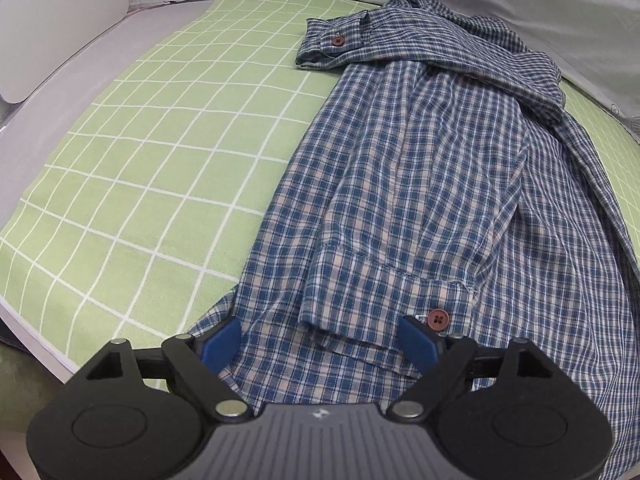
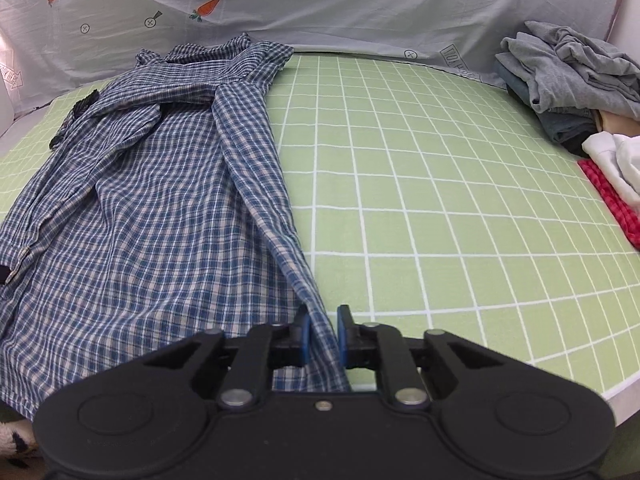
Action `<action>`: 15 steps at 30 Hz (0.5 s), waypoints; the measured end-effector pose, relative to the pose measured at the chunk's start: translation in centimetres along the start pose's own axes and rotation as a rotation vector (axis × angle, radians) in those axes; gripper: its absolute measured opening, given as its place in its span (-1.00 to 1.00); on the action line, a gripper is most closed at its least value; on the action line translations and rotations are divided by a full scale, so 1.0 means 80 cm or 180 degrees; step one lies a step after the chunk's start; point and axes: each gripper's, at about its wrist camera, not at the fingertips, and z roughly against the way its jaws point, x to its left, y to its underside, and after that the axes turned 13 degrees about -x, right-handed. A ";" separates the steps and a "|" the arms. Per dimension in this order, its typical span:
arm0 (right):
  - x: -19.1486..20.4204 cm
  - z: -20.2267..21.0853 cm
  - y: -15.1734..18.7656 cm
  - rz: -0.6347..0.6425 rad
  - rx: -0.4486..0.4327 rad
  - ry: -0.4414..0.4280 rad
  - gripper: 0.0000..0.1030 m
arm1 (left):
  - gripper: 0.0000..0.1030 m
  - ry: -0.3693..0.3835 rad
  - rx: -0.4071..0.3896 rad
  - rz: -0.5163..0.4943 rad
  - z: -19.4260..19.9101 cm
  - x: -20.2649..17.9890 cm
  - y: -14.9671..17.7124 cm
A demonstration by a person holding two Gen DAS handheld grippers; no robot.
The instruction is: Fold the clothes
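A blue and white checked shirt lies spread lengthwise on the green gridded cloth. One sleeve is folded across its top, and that sleeve's cuff carries a brown button. A second cuff with a button lies near the hem. My left gripper stands open wide over the hem, its blue pads on either side of that lower cuff. In the right wrist view the shirt fills the left half, and my right gripper is shut on its right hem edge.
A pile of grey and dark garments sits at the far right, with white and red checked pieces in front of it. A pale sheet printed with carrots hangs behind. Bare green cloth stretches right of the shirt.
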 end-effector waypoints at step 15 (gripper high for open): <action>0.122 0.024 -0.018 -0.0309 -0.0065 -0.0930 -0.97 | 0.86 0.0483 0.0223 -0.0800 0.001 0.003 0.011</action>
